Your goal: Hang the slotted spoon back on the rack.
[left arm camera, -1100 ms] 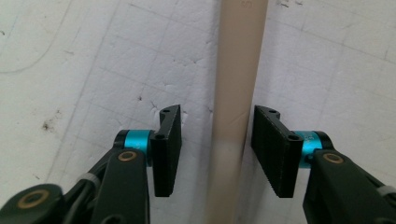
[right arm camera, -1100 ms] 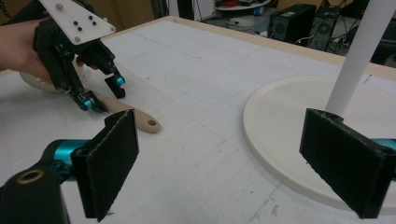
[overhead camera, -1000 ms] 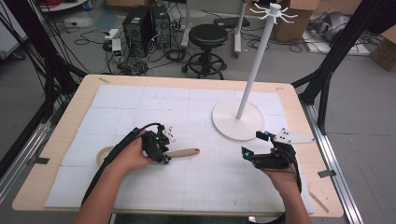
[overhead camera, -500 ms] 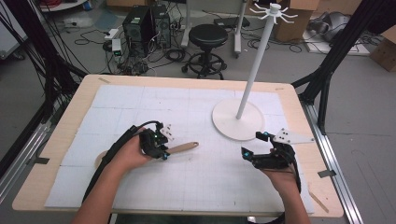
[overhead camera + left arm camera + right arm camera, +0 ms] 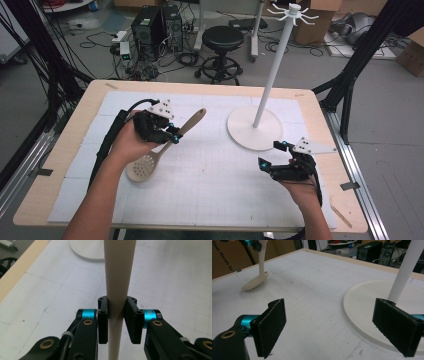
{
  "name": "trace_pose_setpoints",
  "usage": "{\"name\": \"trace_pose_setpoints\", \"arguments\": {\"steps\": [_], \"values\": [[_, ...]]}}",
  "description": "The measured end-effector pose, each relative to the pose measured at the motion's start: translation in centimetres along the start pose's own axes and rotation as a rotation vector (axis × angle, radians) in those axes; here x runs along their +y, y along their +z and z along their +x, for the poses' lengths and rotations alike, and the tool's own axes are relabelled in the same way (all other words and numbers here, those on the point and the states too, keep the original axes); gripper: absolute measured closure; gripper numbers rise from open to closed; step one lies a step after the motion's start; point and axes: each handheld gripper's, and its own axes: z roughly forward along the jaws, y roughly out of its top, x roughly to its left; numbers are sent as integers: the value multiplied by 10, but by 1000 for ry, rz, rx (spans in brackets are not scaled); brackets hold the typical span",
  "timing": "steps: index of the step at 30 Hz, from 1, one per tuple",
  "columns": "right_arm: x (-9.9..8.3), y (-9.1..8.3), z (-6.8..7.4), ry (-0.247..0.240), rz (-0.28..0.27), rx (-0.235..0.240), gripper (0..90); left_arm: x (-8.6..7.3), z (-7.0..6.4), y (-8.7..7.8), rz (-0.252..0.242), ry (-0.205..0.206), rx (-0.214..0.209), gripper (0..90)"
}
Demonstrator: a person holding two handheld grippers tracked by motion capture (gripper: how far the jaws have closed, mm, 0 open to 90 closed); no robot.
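Note:
A beige slotted spoon point(image 5: 165, 147) is tilted up, its perforated head low near the mat and its handle end point(image 5: 199, 116) raised toward the stand. My left gripper point(image 5: 174, 135) is shut on the spoon's handle point(image 5: 117, 290), with both pads pressed on it. The spoon point(image 5: 259, 275) also appears far off in the right gripper view, its head just above the mat. My right gripper point(image 5: 271, 157) stands open at the table's right front, nothing between its pads point(image 5: 273, 327), close to the white stand's round base point(image 5: 372, 312).
A white hanger stand point(image 5: 272, 75) with a round base point(image 5: 245, 131) and hooks on top rises at the table's back right. A white gridded mat point(image 5: 210, 185) covers the wooden table point(image 5: 75, 130). A stool, computers and cables lie on the floor beyond.
My left gripper has lifted the spoon's handle off the mat and swung it up toward the stand; the head dropped toward the front. The right gripper has stayed put.

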Motion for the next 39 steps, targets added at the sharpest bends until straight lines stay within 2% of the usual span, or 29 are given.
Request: {"name": "trace_pose_setpoints", "arguments": {"steps": [4,13,18,23,28,34,36,39], "values": [[0,0,1,2,6,2,111,15,9,-5,-33,-13,-13,744],[2,-1,2,3,-8,11,111,46,24,-14,-165,-43,-58,743],[1,1,2,-3,-5,20,111,65,32,-16,-182,-50,-57,743],[1,0,3,1,-10,24,111,90,36,-17,-188,-30,-53,743],[0,2,4,1,-5,25,111,115,37,-17,-217,-16,-69,743],[0,5,6,-8,2,32,111,143,37,-15,-224,15,-74,743],[0,4,6,-5,-1,33,111,151,38,-14,-239,17,-88,743],[0,4,5,-4,-4,33,111,162,41,-14,-273,-2,-113,742]]}}
